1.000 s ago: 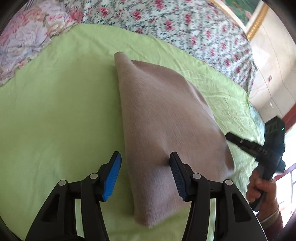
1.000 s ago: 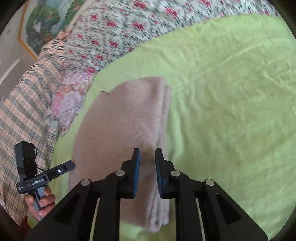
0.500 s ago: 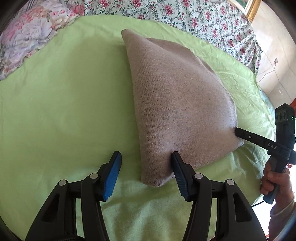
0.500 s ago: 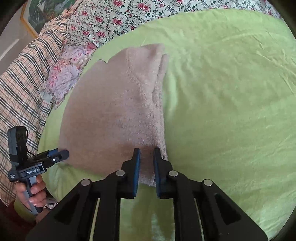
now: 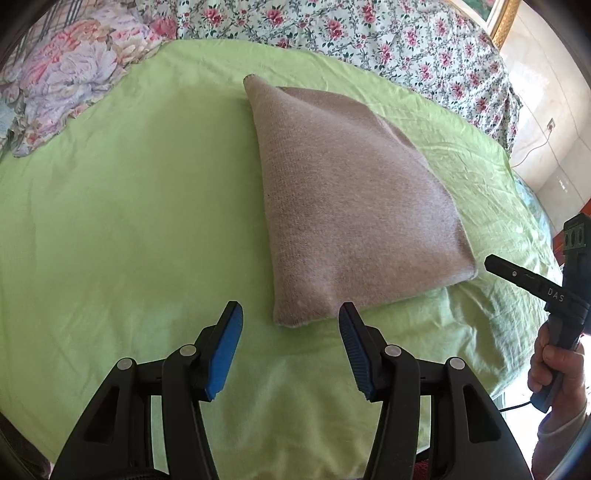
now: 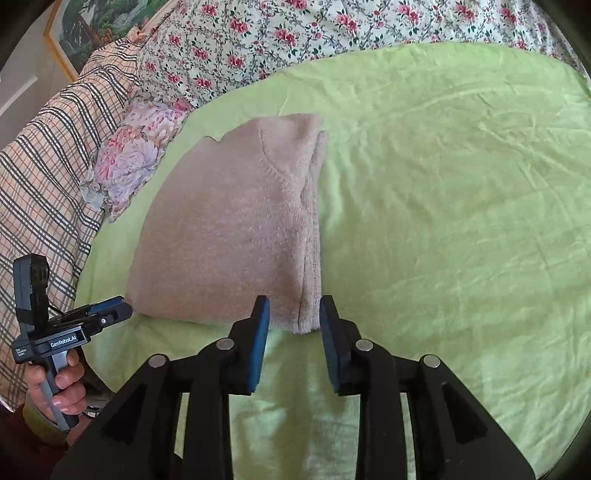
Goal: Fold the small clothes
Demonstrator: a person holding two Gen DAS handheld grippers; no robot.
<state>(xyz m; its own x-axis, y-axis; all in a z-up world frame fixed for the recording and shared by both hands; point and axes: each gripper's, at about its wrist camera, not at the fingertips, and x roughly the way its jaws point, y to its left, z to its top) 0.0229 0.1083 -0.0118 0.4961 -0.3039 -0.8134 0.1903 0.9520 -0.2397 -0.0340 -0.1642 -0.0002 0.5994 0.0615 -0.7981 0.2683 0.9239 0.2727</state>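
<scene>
A beige knit garment lies folded flat on the green sheet. It also shows in the right wrist view, with stacked folded edges on its right side. My left gripper is open and empty, just short of the garment's near left corner. My right gripper is open and empty, its jaws straddling the garment's near right corner without holding it. The right gripper shows in the left wrist view, and the left gripper in the right wrist view.
A floral quilt lies behind the green sheet. A flowered pillow sits at far left and a plaid blanket beside it. The bed's edge drops off at right, with a tiled wall beyond.
My right gripper has opened and let go of the garment's corner. Both grippers have drawn back toward me; the garment now lies flat.
</scene>
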